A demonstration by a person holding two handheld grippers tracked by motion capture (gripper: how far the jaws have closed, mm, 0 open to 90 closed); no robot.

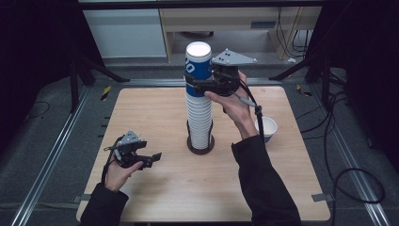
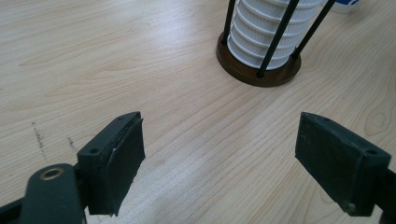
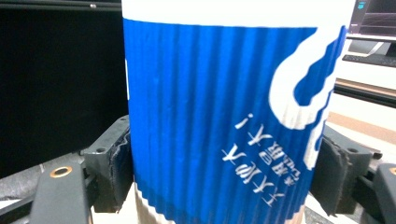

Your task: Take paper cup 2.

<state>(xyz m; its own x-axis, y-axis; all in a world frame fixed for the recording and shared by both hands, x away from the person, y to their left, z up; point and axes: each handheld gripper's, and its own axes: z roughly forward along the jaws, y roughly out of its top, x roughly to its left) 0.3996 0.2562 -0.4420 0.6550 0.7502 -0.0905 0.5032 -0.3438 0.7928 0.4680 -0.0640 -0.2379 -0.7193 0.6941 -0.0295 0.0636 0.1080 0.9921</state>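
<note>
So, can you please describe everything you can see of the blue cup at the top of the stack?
The blue cup is a ribbed paper cup, blue with white markings, printed characters and a white rim. It stands upright, mouth up, as the topmost cup of the tall stack of white cups held in a dark round holder at the table's middle. The right hand-held gripper is shut on it, one pad on each side.

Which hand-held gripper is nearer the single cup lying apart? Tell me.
Right. The right hand-held gripper grips the stack's top cup, near the single cup; the left hand-held gripper hovers across the table.
</note>
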